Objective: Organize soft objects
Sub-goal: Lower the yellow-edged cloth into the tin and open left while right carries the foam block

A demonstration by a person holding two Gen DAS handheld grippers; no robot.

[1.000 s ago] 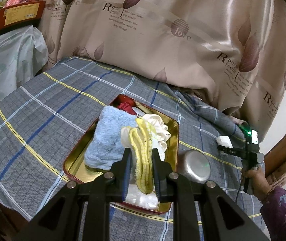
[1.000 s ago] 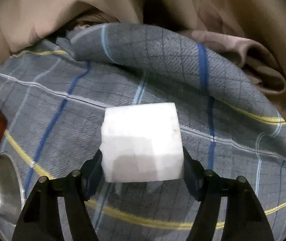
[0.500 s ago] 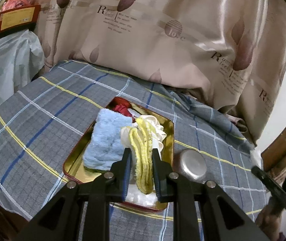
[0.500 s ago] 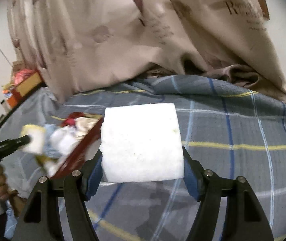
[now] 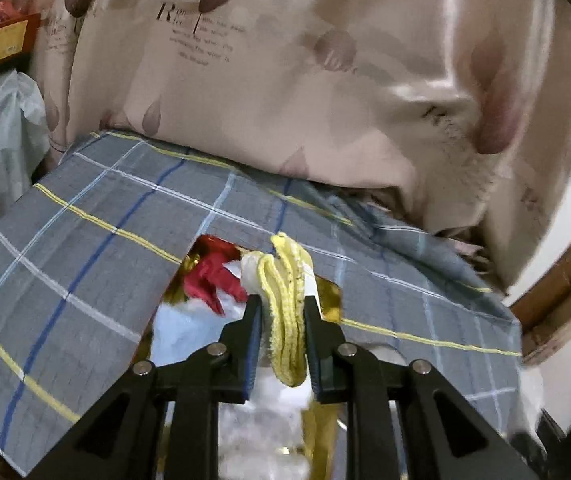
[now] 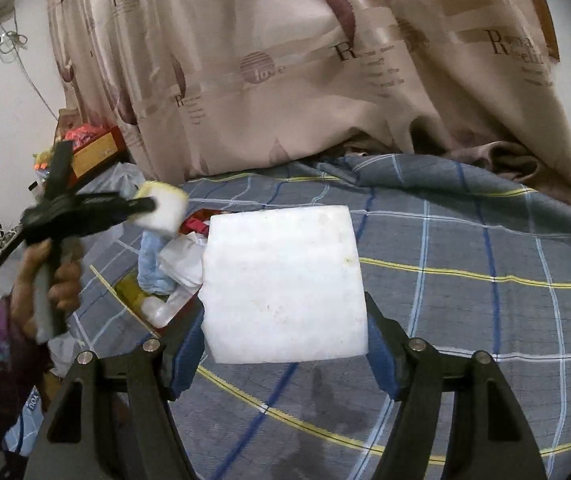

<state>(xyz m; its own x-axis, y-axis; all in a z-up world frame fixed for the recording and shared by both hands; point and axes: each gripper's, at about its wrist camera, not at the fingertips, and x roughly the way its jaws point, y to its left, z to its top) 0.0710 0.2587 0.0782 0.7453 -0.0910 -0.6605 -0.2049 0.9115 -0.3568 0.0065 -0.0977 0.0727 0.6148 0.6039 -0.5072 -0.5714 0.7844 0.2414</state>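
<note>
a: where do we stand?
b: our tin (image 5: 327, 300) on the plaid bench (image 5: 85, 248) already has a blue towel (image 6: 153, 264) and red cloth (image 5: 209, 280) inside.
a: and left?
b: our left tongs (image 5: 283, 312) clamp the yellow cloth (image 5: 285, 300) above the tin; our right tongs (image 6: 285, 320) grip the white sponge (image 6: 283, 284) over the bench. we judge both still need stowing.

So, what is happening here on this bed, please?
A person is sorting soft things with a hand-held gripper in each hand. The left hand-held gripper is shut on a folded yellow cloth, held above a tin tray that already contains a red cloth and a light blue towel. The right hand-held gripper is shut on a white foam block, held above the checked bedsheet beside the tray.
</note>
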